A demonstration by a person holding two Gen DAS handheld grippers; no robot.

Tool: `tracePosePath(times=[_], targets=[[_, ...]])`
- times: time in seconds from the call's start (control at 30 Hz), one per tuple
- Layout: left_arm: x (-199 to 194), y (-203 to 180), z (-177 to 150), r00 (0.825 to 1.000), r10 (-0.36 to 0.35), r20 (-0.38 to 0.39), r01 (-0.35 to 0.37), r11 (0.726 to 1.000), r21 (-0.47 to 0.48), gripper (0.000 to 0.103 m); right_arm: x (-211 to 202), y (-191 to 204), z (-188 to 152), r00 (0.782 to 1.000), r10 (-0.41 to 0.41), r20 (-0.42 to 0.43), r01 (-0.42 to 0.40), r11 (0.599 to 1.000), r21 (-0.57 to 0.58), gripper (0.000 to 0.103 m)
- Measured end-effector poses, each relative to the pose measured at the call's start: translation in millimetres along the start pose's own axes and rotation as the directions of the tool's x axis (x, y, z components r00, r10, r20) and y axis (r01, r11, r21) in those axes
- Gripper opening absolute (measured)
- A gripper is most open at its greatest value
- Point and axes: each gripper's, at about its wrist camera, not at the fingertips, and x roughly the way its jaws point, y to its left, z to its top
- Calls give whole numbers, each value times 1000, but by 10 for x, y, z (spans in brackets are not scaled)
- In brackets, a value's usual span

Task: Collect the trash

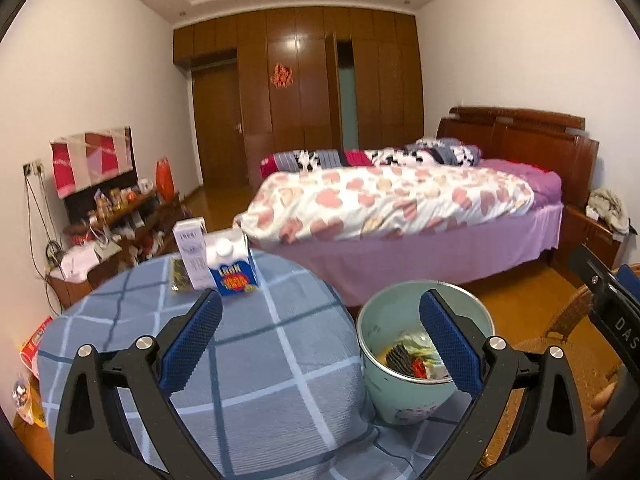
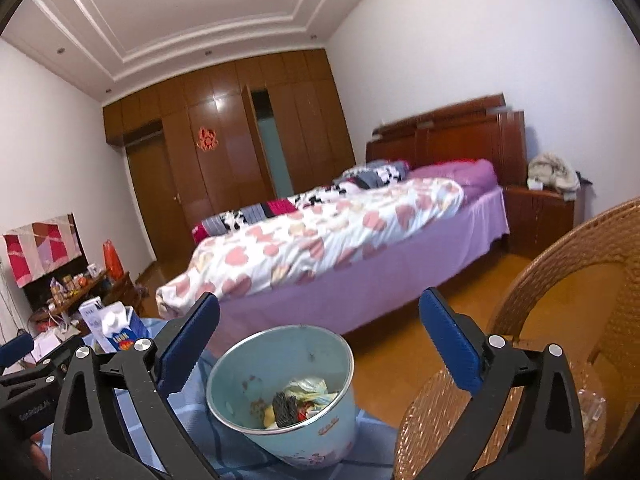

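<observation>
A light green trash bin (image 1: 400, 400) stands at the table's right edge with wrappers and scraps inside; it also shows in the right wrist view (image 2: 312, 436). A blue and white milk carton (image 1: 232, 266) and a white carton (image 1: 192, 256) stand at the far side of the table, with a dark wrapper (image 1: 178, 274) beside them. My left gripper (image 1: 320, 320) is open and empty above the table, the bin behind its right finger. My right gripper (image 2: 320, 320) is open and empty above the bin. The blue carton also shows in the right wrist view (image 2: 124, 330).
The round table has a blue checked cloth (image 1: 260, 360). A wicker chair (image 2: 560, 320) stands right of the table. A bed (image 1: 400, 200) lies beyond. A cluttered low cabinet (image 1: 120, 216) is at the left wall. Bags lie on the floor at the left (image 1: 32, 348).
</observation>
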Motion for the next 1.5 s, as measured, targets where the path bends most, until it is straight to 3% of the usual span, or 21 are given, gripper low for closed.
tracePosePath(times=[0.4, 1.5], targets=[[-253, 50, 55, 998, 9, 55, -9, 1000, -3, 97, -193, 31, 75, 1000, 18, -13, -18, 1000, 2, 98], [-300, 15, 69, 998, 8, 60, -8, 1000, 6, 97, -177, -3, 89, 1000, 13, -15, -13, 1000, 21, 98]])
